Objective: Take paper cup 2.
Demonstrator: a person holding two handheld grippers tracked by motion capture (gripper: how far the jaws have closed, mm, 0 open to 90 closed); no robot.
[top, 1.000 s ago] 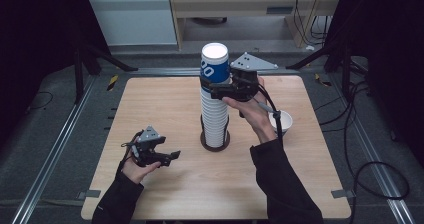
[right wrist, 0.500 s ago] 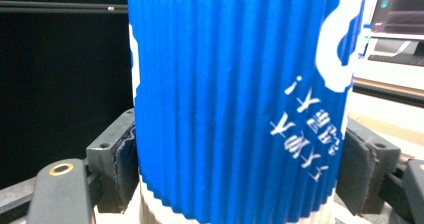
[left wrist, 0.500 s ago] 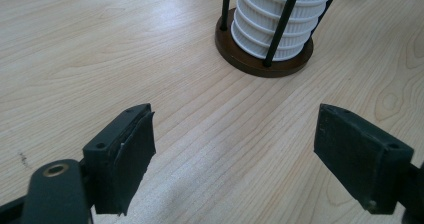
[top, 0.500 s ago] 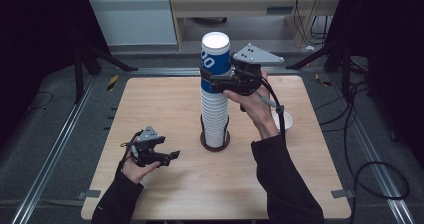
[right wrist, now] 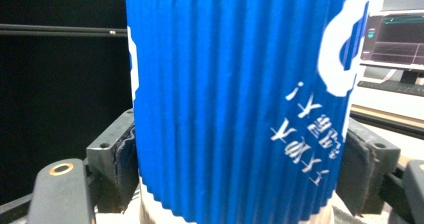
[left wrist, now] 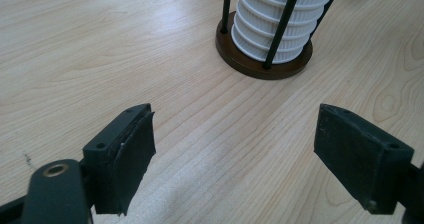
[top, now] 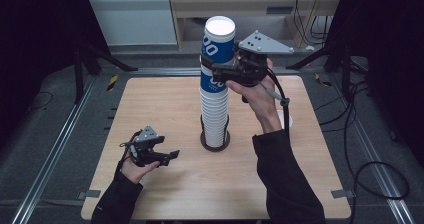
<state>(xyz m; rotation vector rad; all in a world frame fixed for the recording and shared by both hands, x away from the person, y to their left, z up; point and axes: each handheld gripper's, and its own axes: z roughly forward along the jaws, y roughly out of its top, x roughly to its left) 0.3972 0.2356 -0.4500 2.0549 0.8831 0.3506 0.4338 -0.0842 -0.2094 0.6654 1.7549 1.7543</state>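
A light wooden table (top: 150,109) stands in the middle of a dark room, its grain running lengthwise and lit evenly from above. Grey carpet-like floor (top: 50,144) surrounds it, with metal rails (top: 55,149) running along the table's sides at nine and three o'clock. Black cables (top: 370,169) loop over the floor at four o'clock. Black stand legs (top: 100,56) splay out at ten and two o'clock. At twelve o'clock sits a pale wooden shelf unit (top: 250,6) beside a white cabinet (top: 132,14). Black curtains (top: 35,44) close off both sides. A monitor (right wrist: 397,34) glows on a desk in the right gripper view.
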